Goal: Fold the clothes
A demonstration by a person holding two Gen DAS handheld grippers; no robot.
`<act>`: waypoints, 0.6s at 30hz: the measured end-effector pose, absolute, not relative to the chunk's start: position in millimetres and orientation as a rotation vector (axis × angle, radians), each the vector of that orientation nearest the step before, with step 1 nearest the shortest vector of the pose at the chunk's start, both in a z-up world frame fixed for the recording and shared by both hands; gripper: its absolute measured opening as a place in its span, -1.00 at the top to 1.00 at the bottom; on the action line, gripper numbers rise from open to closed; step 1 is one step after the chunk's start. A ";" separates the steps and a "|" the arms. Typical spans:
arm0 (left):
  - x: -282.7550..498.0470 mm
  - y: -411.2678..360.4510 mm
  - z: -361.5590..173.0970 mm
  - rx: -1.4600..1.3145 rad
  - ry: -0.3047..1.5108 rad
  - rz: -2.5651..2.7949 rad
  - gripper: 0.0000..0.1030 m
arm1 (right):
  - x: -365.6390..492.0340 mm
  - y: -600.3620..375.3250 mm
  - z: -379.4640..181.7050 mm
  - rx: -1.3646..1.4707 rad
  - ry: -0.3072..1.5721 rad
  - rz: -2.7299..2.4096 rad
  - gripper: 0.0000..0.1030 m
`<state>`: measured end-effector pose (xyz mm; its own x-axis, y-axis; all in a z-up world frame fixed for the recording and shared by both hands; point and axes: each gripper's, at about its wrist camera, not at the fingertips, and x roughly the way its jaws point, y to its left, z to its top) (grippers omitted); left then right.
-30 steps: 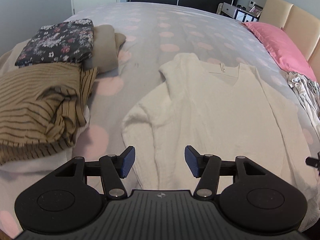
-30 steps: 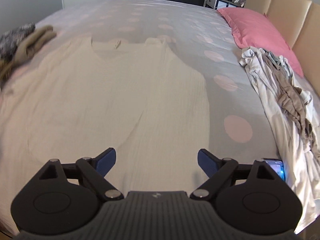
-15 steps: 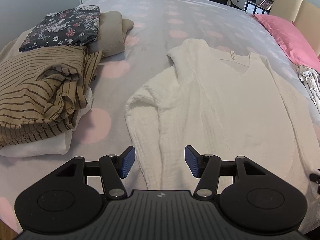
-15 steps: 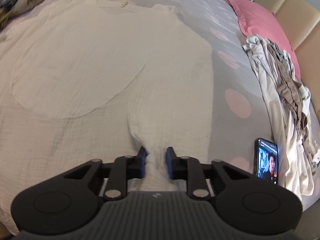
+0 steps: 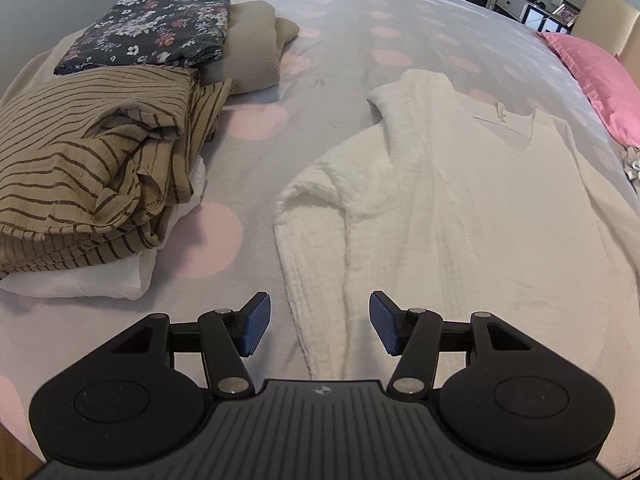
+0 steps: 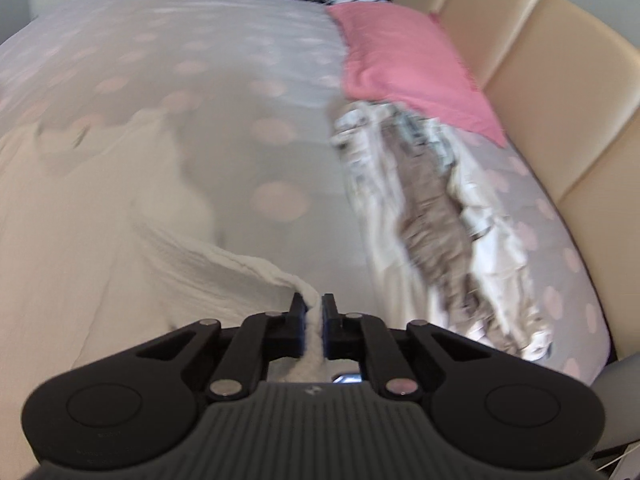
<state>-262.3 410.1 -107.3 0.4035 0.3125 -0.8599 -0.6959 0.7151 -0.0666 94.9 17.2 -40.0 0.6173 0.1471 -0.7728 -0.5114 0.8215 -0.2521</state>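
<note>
A white V-neck sweater [image 5: 460, 208] lies flat on the spotted grey bedspread [image 5: 340, 60], its left sleeve [image 5: 316, 264] folded down along the body. My left gripper [image 5: 316, 320] hovers open just above that sleeve's lower end, nothing between its blue pads. In the right wrist view the sweater [image 6: 100, 240] has one corner drawn up into a ridge. My right gripper [image 6: 313, 308] is still closing, its pads pressing on that bunched white fabric, which is lifted off the bed.
A stack of folded clothes sits at the left: striped tan top [image 5: 80, 168], floral piece [image 5: 152, 28], beige piece [image 5: 252, 52]. A crumpled pile of unfolded clothes [image 6: 432, 220], a pink pillow [image 6: 404, 64] and the padded headboard [image 6: 540, 80] lie right. A phone [image 6: 347, 379] peeks under the gripper.
My right gripper closed on the sweater's lower corner, then lifted and pulled it rightward toward the clothes pile. The left gripper stayed open and sank a little toward the sleeve.
</note>
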 end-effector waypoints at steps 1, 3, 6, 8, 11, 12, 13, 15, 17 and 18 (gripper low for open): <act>-262.0 411.8 -108.1 -0.461 0.960 0.674 -0.03 | 107.3 12.6 -36.8 -0.464 0.825 0.374 0.83; -260.3 415.9 -108.9 -0.470 0.955 0.693 -0.03 | 133.4 4.2 -32.1 -0.422 0.827 0.327 0.83; -257.1 420.3 -109.0 -0.472 0.943 0.717 -0.03 | 174.4 -7.4 -27.5 -0.351 0.832 0.253 0.83; -254.9 422.6 -109.8 -0.462 0.943 0.731 -0.03 | 203.0 -9.9 -28.9 -0.349 0.814 0.191 0.83; -250.6 424.1 -113.2 -0.424 0.960 0.757 -0.03 | 246.8 -12.2 -34.4 -0.352 0.796 0.092 0.83; -249.5 424.5 -114.3 -0.411 0.966 0.767 -0.03 | 260.3 -13.4 -36.9 -0.347 0.800 0.062 0.83; -248.9 425.7 -115.2 -0.402 0.970 0.777 -0.03 | 273.8 -14.6 -39.4 -0.342 0.804 0.032 0.83; -248.5 428.4 -116.4 -0.392 0.973 0.796 -0.03 | 295.2 -17.3 -44.2 -0.316 0.806 -0.011 0.83; -248.1 432.0 -117.9 -0.392 0.977 0.811 -0.03 | 311.2 -17.2 -50.2 -0.299 0.818 -0.049 0.83; -247.9 433.9 -118.9 -0.396 0.979 0.816 -0.03 | 314.9 -16.1 -53.3 -0.297 0.824 -0.053 0.83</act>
